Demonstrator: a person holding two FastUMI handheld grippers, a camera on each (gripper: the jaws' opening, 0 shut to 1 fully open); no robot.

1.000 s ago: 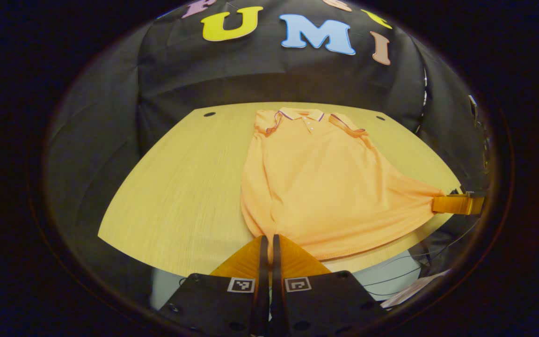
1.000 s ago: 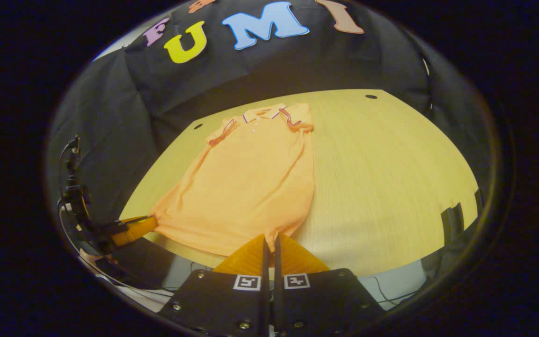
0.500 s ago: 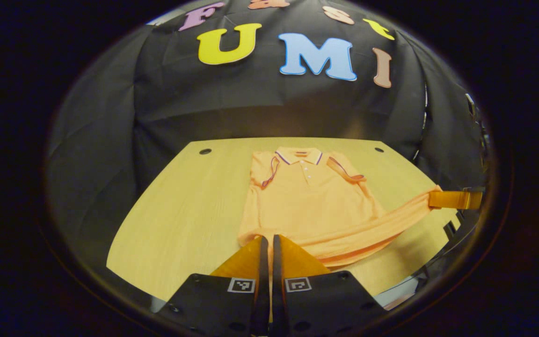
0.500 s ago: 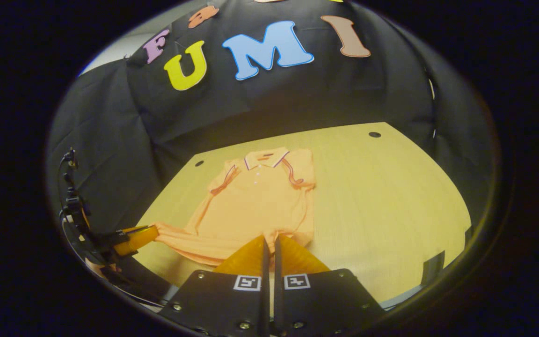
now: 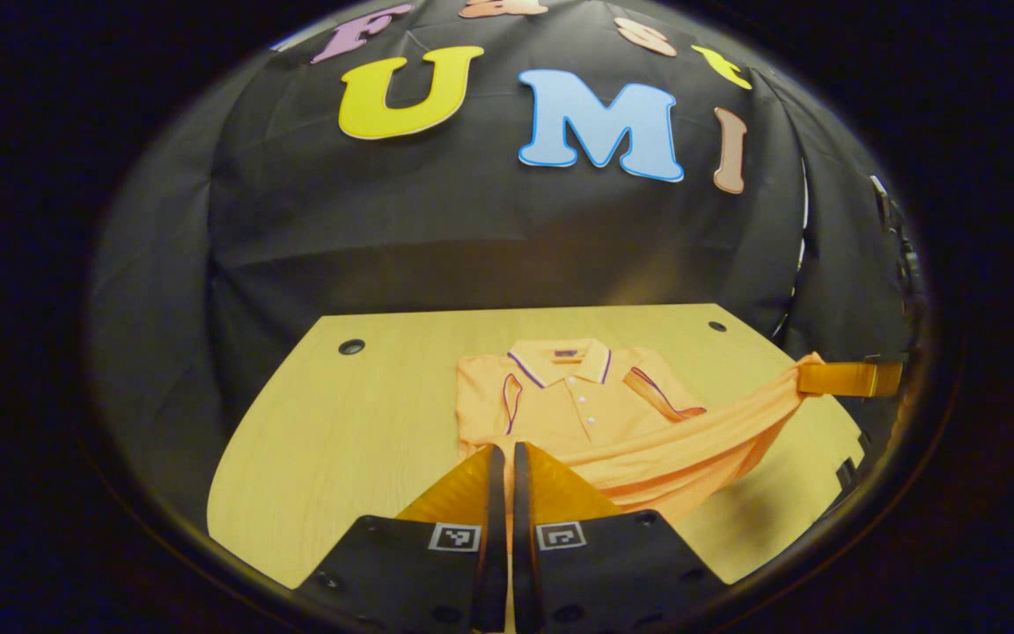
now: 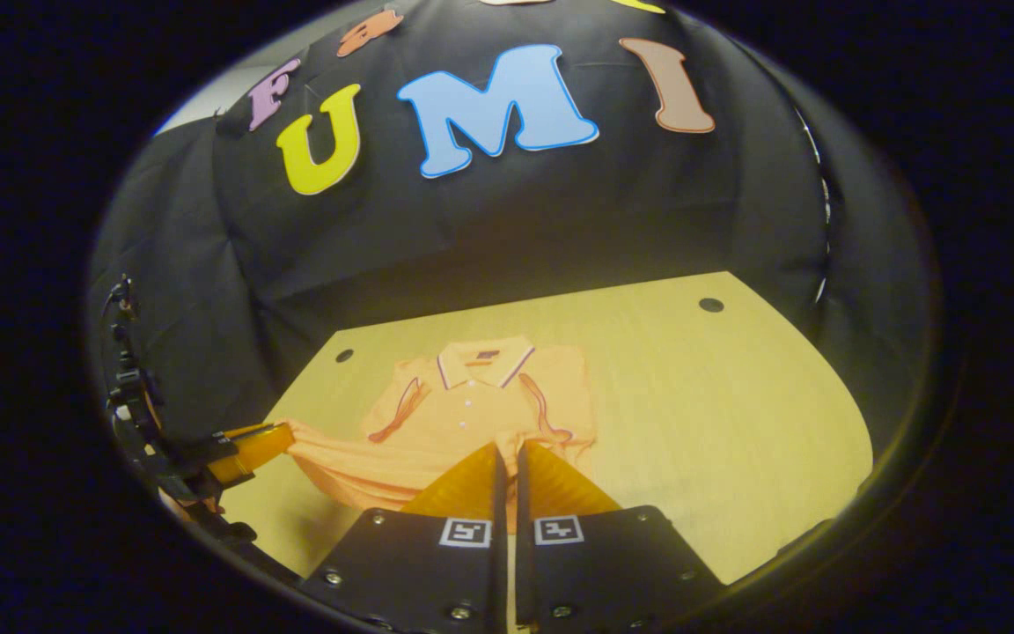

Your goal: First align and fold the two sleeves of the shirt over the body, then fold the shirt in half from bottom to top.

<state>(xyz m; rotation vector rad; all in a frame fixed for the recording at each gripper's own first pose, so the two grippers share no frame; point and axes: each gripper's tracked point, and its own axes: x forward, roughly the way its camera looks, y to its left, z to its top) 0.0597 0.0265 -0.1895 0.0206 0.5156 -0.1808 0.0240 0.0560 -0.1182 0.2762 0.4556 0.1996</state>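
Observation:
An orange polo shirt (image 5: 577,401) lies on the wooden table (image 5: 357,423), collar at the far end, both sleeves folded over the chest. My left gripper (image 5: 503,451) is shut on the left corner of the hem and holds it above the body. My right gripper (image 5: 811,379) is shut on the other hem corner, so the hem hangs between them as a sagging band. In the right gripper view, the right gripper (image 6: 507,449) pinches the hem over the shirt (image 6: 472,401), and the left gripper (image 6: 274,438) holds the far corner at the left.
The table has a round cable hole near each far corner (image 5: 351,346) (image 5: 717,326). The black cloth wall stands right behind the table's far edge. Cables and a stand (image 6: 128,396) hang at the left of the right gripper view. Bare wood (image 6: 718,414) lies right of the shirt.
Both grippers have lifted the hem off the near edge and carried it forward toward the collar. The lower body of the shirt is now doubled over itself.

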